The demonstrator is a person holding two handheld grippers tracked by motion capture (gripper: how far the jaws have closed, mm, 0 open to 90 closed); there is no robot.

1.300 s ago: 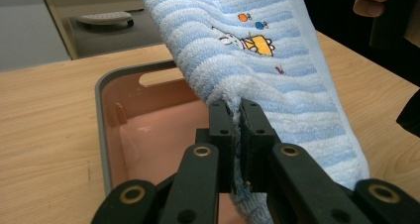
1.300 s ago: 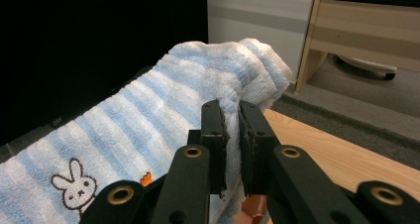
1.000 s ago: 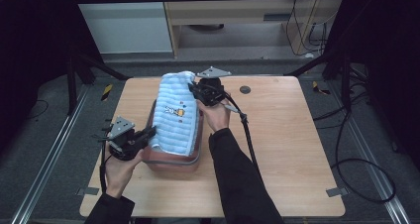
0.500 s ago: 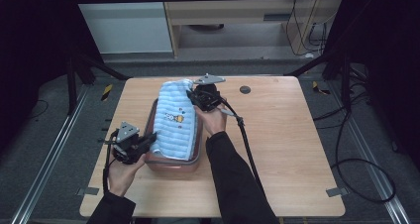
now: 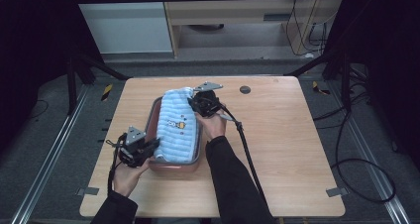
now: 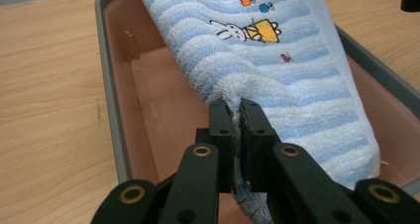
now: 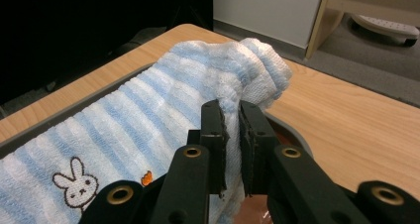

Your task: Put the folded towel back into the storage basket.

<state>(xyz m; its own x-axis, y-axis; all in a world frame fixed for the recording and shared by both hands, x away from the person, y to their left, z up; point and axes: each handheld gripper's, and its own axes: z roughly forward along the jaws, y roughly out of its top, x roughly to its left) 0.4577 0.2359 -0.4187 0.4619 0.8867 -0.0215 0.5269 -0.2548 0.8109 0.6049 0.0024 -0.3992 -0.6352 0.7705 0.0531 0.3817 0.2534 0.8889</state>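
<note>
High view showed a blue-and-white striped terry towel with a small embroidered rabbit stretched along a shallow pink plastic tray with a grey rim on the wooden table. The left gripper was clamped shut on the towel's near end, a fold of cloth pinched between its jaws; the right gripper was likewise closed tight on the bunched far corner, which stood above the tray's far rim. To my eye the step was laying the towel down into the tray. Doing it well would call for lowering both ends evenly, keeping the cloth taut and centred between the side walls, and letting go only once it rested flat. The towel's long axis ran with the tray's length, near-left to far-right, the rabbit's head toward the tray's left wall.
</note>
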